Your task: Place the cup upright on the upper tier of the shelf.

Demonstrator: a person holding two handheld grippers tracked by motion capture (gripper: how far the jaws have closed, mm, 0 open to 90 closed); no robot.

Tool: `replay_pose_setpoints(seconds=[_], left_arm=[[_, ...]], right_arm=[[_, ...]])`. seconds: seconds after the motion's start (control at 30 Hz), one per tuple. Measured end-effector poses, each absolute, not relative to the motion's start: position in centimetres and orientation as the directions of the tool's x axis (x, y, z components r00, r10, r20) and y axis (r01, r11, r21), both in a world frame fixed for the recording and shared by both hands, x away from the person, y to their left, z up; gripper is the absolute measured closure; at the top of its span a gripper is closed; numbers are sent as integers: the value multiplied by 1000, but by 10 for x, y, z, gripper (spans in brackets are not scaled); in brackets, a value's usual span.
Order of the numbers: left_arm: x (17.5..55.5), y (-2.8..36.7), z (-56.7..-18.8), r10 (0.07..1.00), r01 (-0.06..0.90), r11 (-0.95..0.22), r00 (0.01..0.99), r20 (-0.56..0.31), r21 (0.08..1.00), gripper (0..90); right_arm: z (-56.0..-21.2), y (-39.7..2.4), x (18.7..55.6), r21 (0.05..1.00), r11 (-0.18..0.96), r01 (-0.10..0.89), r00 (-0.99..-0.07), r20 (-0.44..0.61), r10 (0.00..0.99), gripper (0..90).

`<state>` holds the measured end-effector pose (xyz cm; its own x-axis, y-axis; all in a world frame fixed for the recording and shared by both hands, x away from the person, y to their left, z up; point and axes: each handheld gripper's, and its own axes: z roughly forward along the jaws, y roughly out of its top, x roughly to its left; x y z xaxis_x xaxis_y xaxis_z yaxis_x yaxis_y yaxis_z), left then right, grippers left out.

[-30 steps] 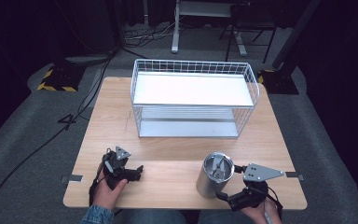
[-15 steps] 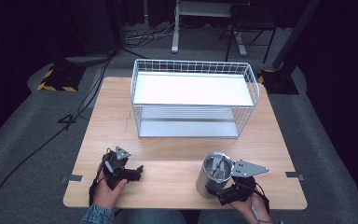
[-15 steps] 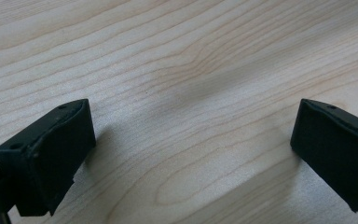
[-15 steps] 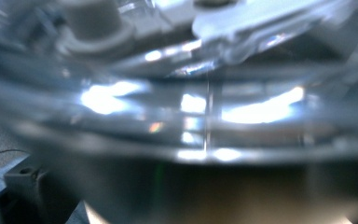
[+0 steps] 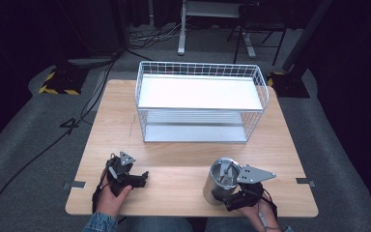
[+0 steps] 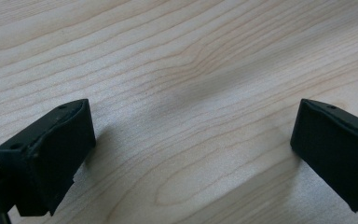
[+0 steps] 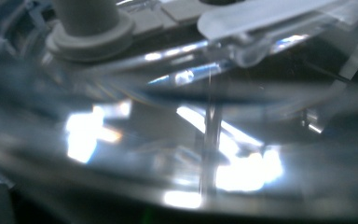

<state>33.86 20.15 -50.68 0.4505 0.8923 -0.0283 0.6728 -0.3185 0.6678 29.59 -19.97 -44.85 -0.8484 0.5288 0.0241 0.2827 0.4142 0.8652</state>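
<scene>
A steel tumbler [image 5: 219,183] with a clear lid [image 7: 191,116] stands upright near the table's front right edge. My right gripper [image 5: 228,194] sits low against the tumbler's near side, under its grey plate. The jaws have just been closing with the tumbler between them, and the lid looms blurred and very close in the right gripper view. Whether the pads press on it is hidden. My left gripper [image 5: 139,178] rests at the front left, jaws wide apart [image 6: 191,154] over bare wood, holding nothing.
A white wire basket rack [image 5: 200,104] with a white shelf stands across the middle to the back of the wooden table [image 5: 183,154]. Cables, a yellow-black block and stand legs lie on the dark floor beyond.
My right gripper has moved left and down, up against the tumbler's near side. The left gripper and the tumbler have stayed put.
</scene>
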Motion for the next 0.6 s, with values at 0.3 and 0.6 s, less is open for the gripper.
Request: replay_pose_setpoints(seconds=[0.3,0.6], left_arm=[[339,201,-507,891,672,-320,453,-28,668,2],[339,201,-507,891,672,-320,453,-28,668,3]], right_arm=[[-442,-201,297,851,433,298,-848,27,530,35],[-417,-205,301,861,432,269,-845,-5,535,35]])
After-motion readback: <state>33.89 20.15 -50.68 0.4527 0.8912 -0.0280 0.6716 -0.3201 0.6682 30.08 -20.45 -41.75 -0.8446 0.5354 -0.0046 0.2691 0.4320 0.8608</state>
